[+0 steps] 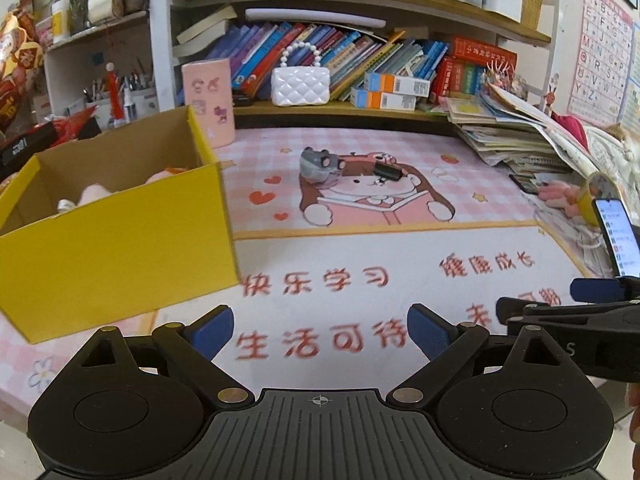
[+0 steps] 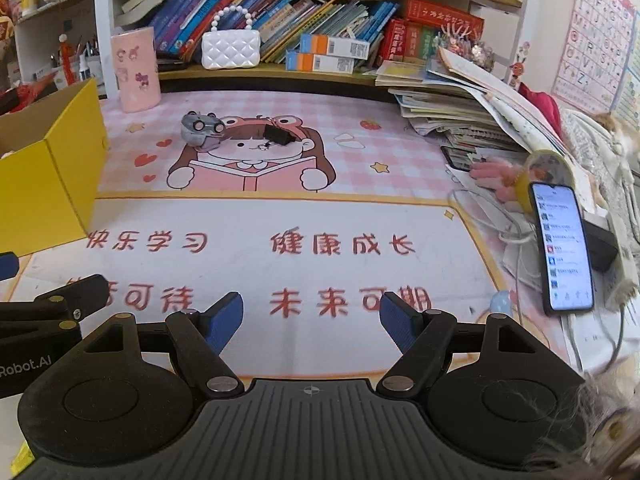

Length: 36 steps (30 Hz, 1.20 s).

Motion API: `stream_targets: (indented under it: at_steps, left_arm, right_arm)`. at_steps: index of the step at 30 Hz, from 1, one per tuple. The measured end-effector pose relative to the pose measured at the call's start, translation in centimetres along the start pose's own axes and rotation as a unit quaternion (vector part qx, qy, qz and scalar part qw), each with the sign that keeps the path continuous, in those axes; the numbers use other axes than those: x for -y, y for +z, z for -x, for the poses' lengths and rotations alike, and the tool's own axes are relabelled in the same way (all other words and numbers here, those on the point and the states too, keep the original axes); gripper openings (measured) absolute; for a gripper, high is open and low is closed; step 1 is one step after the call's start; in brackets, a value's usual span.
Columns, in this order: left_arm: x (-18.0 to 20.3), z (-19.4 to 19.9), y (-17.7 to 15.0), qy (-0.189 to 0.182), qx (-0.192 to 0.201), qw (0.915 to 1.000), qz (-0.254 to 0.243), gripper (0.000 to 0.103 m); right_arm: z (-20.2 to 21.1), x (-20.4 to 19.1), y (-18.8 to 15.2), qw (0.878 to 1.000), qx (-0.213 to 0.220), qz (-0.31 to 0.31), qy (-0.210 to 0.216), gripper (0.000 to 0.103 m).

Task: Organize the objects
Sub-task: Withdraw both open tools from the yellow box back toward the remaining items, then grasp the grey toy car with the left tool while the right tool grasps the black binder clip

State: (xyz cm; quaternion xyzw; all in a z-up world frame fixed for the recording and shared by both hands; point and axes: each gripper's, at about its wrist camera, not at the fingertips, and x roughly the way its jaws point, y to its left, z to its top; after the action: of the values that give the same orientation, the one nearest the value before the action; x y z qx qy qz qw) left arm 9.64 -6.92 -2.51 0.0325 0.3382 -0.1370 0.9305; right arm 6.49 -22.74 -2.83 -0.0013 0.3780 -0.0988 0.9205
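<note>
A small grey toy car (image 2: 201, 129) and a black clip (image 2: 281, 135) lie well ahead of both grippers, apart from each other. The car's long axis runs left-right, wheels facing the cameras. The left gripper (image 1: 320, 330) and right gripper (image 2: 312, 318) stand wide and empty. This looks like the approach: next, reach forward, close on one, then carry it left to the yellow box (image 1: 120, 232).

Desk under pink cartoon mat (image 1: 360, 248). Far: wooden bookshelf (image 1: 360, 110) crammed with books. Right: alphabet poster (image 1: 600, 64) on wall. Left: white shelving unit (image 1: 100, 36). Even indoor light.
</note>
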Motion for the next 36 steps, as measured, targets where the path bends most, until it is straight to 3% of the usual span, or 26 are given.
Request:
stream_targets:
  at_steps: [10,18,24,36]
  left_arm:
    - [1.6,-3.5,4.7,0.018,0.023,0.9993,0.024,0.096]
    - [2.7,-7.8,9.2,0.049,0.029,0.9972,0.048,0.095]
    - [3.4,-12.3,11.6,0.078,0.01,0.9955,0.053,0.094]
    - [3.5,-21.6,14.5,0.125,-0.044,0.99,0.05,0.094]
  right_arm:
    - [-3.4,2.6,4.5,0.999,0.017,-0.003,0.033,0.069]
    - [-8.1,4.3,9.1,0.996,0.059,0.023,0.058,0.055]
    - [-12.6,4.3,11.8,0.989,0.084,0.07,0.097,0.053]
    - [-20.9,2.1,14.5,0.977,0.083,0.121,0.158,0.052]
